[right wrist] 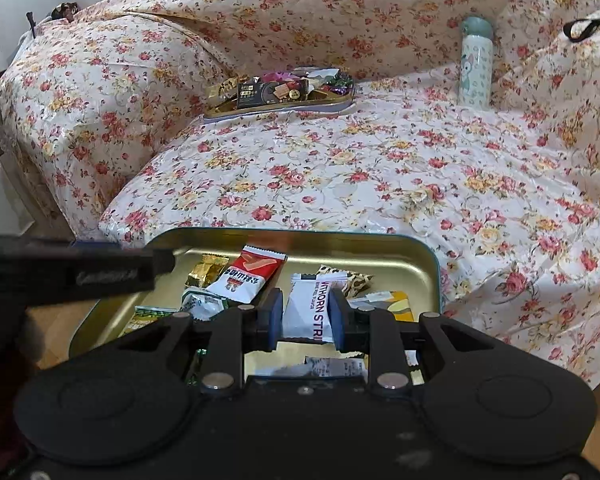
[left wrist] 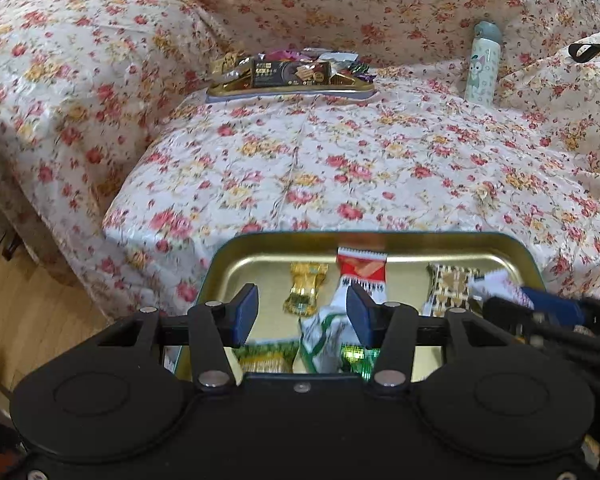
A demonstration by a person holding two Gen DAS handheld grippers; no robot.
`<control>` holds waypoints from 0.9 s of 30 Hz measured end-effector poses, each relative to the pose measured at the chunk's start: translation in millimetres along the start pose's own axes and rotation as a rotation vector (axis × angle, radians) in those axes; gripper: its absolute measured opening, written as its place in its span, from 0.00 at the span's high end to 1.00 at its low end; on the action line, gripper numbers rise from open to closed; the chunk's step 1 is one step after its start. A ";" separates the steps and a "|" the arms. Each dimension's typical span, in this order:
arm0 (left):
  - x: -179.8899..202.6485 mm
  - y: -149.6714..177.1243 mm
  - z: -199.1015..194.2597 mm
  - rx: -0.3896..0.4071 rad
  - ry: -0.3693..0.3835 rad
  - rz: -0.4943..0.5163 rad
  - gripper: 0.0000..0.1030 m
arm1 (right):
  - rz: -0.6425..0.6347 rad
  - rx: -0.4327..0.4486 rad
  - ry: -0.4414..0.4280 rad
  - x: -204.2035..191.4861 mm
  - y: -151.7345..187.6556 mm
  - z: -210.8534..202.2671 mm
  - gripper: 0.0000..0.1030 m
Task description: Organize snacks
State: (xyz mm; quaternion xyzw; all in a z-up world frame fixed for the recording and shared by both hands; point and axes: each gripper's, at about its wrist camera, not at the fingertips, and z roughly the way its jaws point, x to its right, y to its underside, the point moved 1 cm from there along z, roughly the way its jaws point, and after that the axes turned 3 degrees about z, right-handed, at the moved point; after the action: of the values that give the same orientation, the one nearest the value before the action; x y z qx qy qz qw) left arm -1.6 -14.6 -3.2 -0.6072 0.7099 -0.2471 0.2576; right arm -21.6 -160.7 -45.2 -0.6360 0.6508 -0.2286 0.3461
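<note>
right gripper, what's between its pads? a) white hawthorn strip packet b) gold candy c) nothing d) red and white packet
a: in the right wrist view the right gripper is shut on the white packet with dark lettering, over the near tin; the red and white packet and gold candy lie loose in it.

White snack packet point(right wrist: 309, 306) reads "WTHORN STRI" — partly hidden; other wrappers' print is too small to read.
</note>
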 end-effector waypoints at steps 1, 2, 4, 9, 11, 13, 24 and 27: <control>-0.2 2.8 -1.4 0.000 -0.002 0.000 0.45 | -0.002 0.003 0.002 -0.6 -0.2 -0.3 0.74; -0.5 5.4 -2.5 -0.001 -0.004 0.001 0.45 | -0.003 0.005 0.004 -0.2 -0.2 -1.1 0.74; -1.2 10.1 -4.0 -0.006 -0.004 -0.003 0.45 | -0.008 0.006 0.008 -1.3 0.0 -1.4 0.74; -7.4 13.9 -5.9 -0.021 -0.008 -0.039 0.45 | -0.024 0.009 0.016 -4.8 2.2 -2.0 0.74; -8.2 14.7 -5.1 -0.028 -0.011 -0.043 0.45 | -0.029 0.012 0.021 -5.0 2.7 -2.5 0.74; -7.9 15.3 -4.3 -0.035 -0.008 -0.042 0.45 | -0.032 0.013 0.025 -5.8 3.1 -2.6 0.74; -3.8 16.3 -6.3 -0.031 -0.004 -0.021 0.45 | -0.032 0.029 0.037 -5.0 3.5 -5.0 0.74; -3.2 16.3 -7.4 -0.027 -0.001 -0.017 0.45 | -0.036 0.037 0.047 -6.1 3.6 -6.5 0.74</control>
State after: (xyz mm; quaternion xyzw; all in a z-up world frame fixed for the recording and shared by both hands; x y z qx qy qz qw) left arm -18.1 -8.8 -8.3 -0.6168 0.7078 -0.2395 0.2475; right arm -29.1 -155.4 -42.6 -0.6357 0.6426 -0.2616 0.3384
